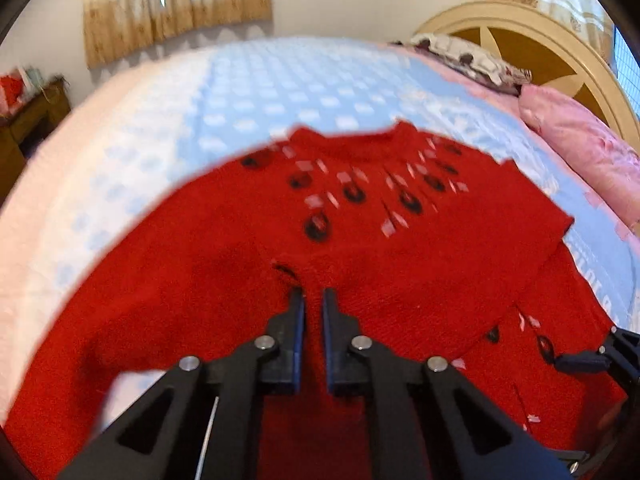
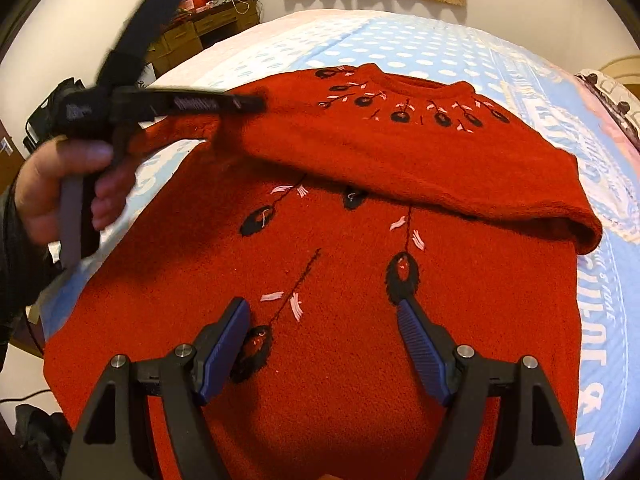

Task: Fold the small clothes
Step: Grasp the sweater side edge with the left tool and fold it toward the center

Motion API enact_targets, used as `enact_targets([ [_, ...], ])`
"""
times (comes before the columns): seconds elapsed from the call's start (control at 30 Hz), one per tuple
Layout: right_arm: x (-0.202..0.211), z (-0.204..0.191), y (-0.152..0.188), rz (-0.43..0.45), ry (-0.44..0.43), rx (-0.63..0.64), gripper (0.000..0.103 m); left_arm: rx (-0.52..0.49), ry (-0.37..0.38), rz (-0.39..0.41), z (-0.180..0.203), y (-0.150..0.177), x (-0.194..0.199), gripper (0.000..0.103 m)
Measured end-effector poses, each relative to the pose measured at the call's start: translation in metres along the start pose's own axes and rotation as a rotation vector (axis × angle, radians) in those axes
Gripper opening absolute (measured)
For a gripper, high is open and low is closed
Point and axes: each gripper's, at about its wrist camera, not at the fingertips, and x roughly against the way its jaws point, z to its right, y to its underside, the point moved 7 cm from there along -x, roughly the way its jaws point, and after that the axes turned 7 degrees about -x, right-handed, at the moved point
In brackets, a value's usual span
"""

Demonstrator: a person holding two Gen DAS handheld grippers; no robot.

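Here, one red sweater [image 2: 340,360] is seen spread on the bed [image 2: 440,48], and two grippers are counted. The sweater's collar end is laid toward the far edge of the bed, with the hem toward the near edge, and one sleeve is folded across the chest. The left gripper [image 1: 314,300] is shown with its fingers drawn narrow, a strip of red knit apparently pinched between them near the sweater's middle; in the right wrist view it is held in a hand [image 2: 60,184] at the sweater's left shoulder. The right gripper [image 2: 324,316] is held wide apart above the lower front, nothing between its blue pads [image 2: 224,344]. Two pillows [image 1: 580,148] are seen at the headboard [image 1: 532,40] corner. One desk [image 2: 200,28] is stood against the wall.
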Motion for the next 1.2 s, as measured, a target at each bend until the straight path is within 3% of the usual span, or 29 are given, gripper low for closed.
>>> enact_targets([
  [0.23,-0.001,-0.005,0.001,-0.008,0.039,0.032,0.078,0.042,-0.108,0.074,-0.057,-0.020,0.022,0.008],
  [0.43,0.000,-0.005,0.003,-0.010,0.038,0.031,0.079,0.051,-0.162,0.015,-0.074,-0.002,-0.003,0.008],
  [0.57,0.000,-0.005,0.003,-0.017,0.042,0.039,0.079,0.071,-0.158,-0.038,-0.074,0.015,-0.021,0.008],
  [0.7,0.010,0.013,-0.010,-0.017,0.074,0.018,0.079,0.076,-0.146,-0.037,-0.062,0.021,-0.022,0.013],
  [0.73,0.011,0.024,-0.015,-0.013,0.076,-0.015,0.079,0.075,-0.149,-0.033,-0.061,0.020,-0.022,0.016],
  [0.83,0.010,0.054,-0.030,-0.018,0.035,-0.099,0.079,0.084,-0.146,-0.032,-0.061,0.019,-0.020,0.039],
  [0.87,0.006,0.064,-0.035,-0.022,0.035,-0.110,0.079,0.092,-0.147,-0.026,-0.062,0.019,-0.017,0.054],
  [0.9,0.003,0.075,-0.039,-0.020,0.048,-0.124,0.079,0.098,-0.151,-0.016,-0.064,0.019,-0.015,0.061],
  [0.97,-0.005,0.104,-0.047,-0.008,0.101,-0.166,0.079,0.094,-0.159,0.010,-0.063,0.019,-0.006,0.062],
  [1.03,-0.010,0.138,-0.047,-0.017,0.147,-0.254,0.079,0.076,-0.166,0.024,-0.062,0.020,0.002,0.073],
  [1.07,-0.010,0.153,-0.045,-0.016,0.114,-0.322,0.079,0.063,-0.185,0.038,-0.062,0.022,0.008,0.079],
  [1.13,-0.005,0.159,-0.045,-0.008,0.053,-0.372,0.079,0.027,-0.224,0.057,-0.063,0.023,0.015,0.083],
  [1.2,0.003,0.153,-0.043,-0.022,0.122,-0.331,0.079,-0.019,-0.266,0.061,-0.064,0.025,0.018,0.089],
])
